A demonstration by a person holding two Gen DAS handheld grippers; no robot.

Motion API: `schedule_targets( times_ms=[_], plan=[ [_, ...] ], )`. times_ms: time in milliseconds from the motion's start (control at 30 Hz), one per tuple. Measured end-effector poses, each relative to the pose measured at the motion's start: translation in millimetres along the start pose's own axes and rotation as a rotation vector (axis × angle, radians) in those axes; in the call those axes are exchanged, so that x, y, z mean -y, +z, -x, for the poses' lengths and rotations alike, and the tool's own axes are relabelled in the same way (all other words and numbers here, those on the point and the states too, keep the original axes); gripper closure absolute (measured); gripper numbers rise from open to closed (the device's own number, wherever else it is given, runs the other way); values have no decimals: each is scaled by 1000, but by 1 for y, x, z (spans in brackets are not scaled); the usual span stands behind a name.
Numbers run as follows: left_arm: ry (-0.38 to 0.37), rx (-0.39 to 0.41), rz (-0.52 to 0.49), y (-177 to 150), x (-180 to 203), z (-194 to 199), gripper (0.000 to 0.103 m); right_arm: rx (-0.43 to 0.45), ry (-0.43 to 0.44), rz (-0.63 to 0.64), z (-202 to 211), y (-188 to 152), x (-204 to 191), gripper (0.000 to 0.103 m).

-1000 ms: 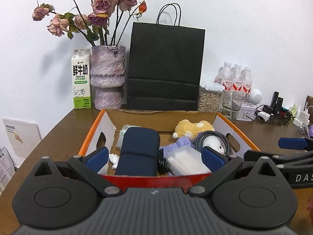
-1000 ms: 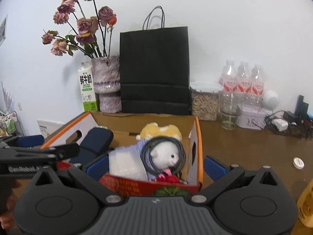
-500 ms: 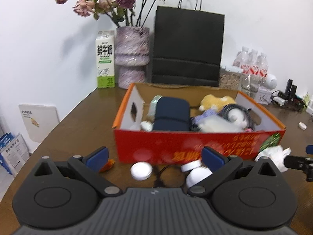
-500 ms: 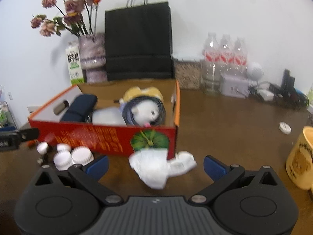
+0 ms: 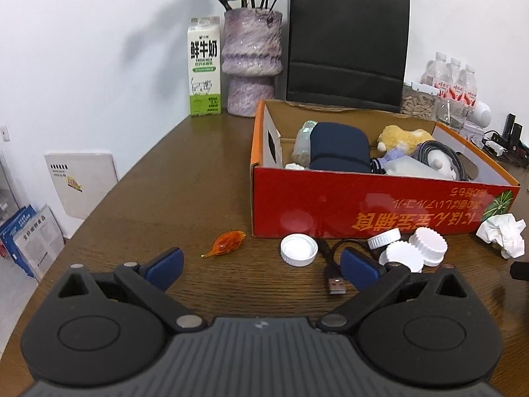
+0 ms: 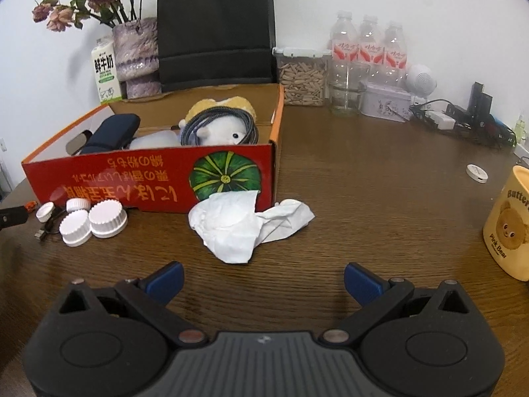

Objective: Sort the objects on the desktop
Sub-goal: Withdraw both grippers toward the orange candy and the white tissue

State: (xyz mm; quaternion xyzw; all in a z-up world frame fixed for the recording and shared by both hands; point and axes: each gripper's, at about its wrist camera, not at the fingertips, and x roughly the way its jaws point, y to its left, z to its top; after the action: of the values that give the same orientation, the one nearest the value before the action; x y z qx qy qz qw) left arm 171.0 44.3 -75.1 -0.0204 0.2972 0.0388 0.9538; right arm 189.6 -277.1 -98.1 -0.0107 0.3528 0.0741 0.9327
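Pulling back: both tongs now sit well short of the red box [image 5: 380, 205], where 1 s ago they hung over its contents; loose items on the bench [image 5: 185, 178] are back in frame. Judgement: w/drawal done, next pick not yet begun.

- Left tongs [image 5: 263, 266]: spread wide, nothing btwn pads. Low over bench, facing box front.
- Right tongs [image 6: 263, 281]: spread wide, nothing held. Aimed at crumpled tissue [image 6: 238, 228].
- Box contents: navy pouch [image 5: 340, 147], yellow plush [image 5: 403, 135], coiled cable [image 5: 439, 152] around white plush, clear packet. Already sorted, by look.
- Left to sort, bench, just in front of box: white caps x4 [image 5: 426, 243], short USB cable [image 5: 335, 283] w/ plug nearest left tongs, orange wrapper [image 5: 228, 241] off to left, tissue touching box's front right corner.
- Obstacles: caps clustered, touching; cable runs among them, so lifting one may drag another. Left tongs' right pad hides part of cable.
- Backgrd, not in path: milk carton [image 5: 204, 66], vase [image 5: 251, 63], black bag [image 5: 347, 43], bottles [image 6: 368, 49], yellow mug [image 6: 510, 221] at far right.
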Motion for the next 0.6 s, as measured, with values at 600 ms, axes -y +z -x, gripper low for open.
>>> schedule_targets(
  times_ms=[600],
  plan=[
    [-3,-43,49,6,-30,-26,0,8,-11,15,-19,7,-3,0]
  ],
)
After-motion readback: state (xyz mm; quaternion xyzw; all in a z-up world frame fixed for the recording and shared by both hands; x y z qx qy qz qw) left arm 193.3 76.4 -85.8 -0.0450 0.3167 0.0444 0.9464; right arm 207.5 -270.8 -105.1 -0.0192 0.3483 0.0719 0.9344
